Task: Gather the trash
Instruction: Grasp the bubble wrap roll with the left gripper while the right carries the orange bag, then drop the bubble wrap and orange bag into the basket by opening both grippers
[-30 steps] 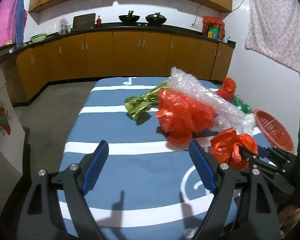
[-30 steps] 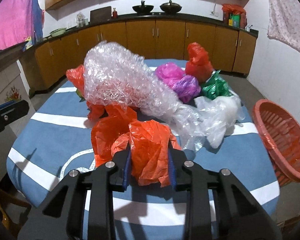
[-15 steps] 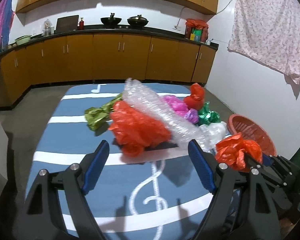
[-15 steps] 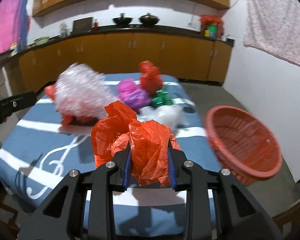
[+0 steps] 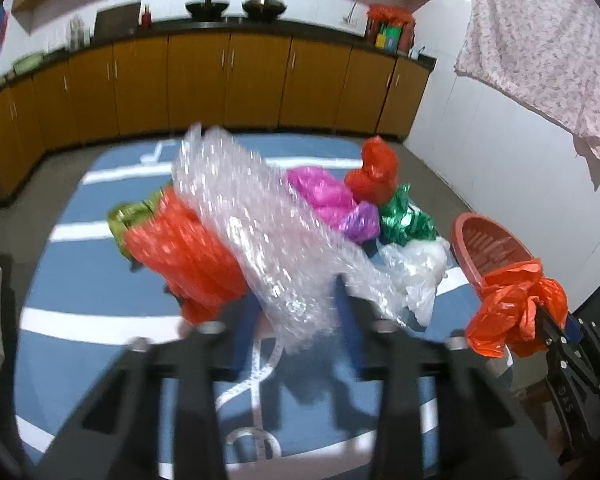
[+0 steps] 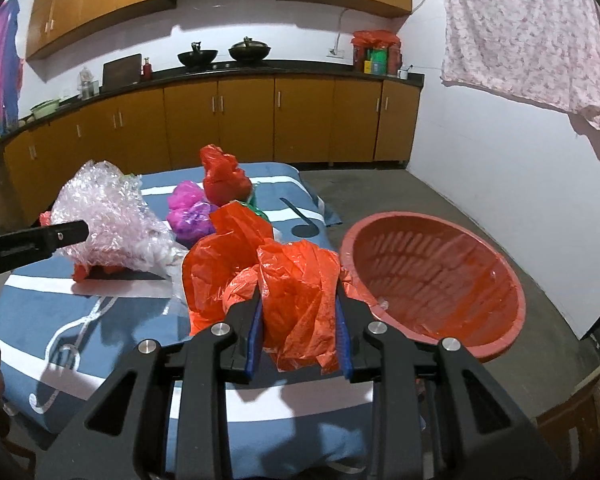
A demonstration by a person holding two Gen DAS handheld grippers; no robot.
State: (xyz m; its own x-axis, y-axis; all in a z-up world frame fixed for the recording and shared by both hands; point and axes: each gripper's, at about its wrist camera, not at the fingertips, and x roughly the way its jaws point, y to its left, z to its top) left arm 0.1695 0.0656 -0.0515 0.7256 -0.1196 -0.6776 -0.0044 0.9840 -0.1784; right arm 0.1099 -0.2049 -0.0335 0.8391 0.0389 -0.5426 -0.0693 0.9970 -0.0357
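Left gripper [image 5: 296, 320] blurred; bubble wrap [image 5: 260, 220] lies between its fingers, grasp cannot be told. Left of the wrap, touching it: orange bag [image 5: 188, 252] with a green bag [image 5: 130, 216] behind. Right of the wrap: pink bag [image 5: 324, 196], red bag [image 5: 374, 172], clear bag [image 5: 416, 268]. Right gripper [image 6: 300, 332] clenched on an orange bag [image 6: 292, 280], held over the surface's [image 6: 112, 336] right edge, just beside the basket [image 6: 432, 280]. Bare floor beyond the basket.
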